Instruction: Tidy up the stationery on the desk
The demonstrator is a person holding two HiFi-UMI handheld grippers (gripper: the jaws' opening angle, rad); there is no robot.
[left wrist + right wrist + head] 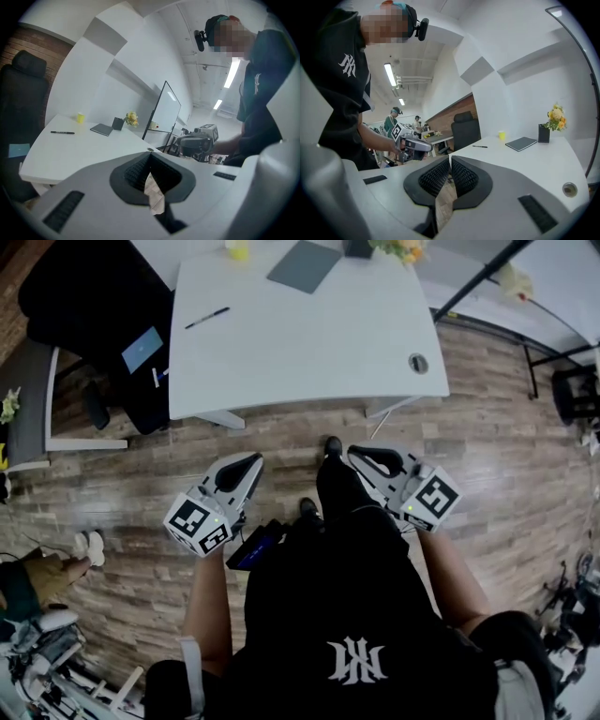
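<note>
On the white desk (309, 352) the thin black pen (207, 318) and flat grey notebook (304, 265) lie untidied; our left gripper (249, 463) and right gripper (362, 455) are clenched, empty

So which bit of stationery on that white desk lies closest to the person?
The black pen, alone on the left of the desk. The grey notebook, yellow cup and black holder sit farther back.
</note>
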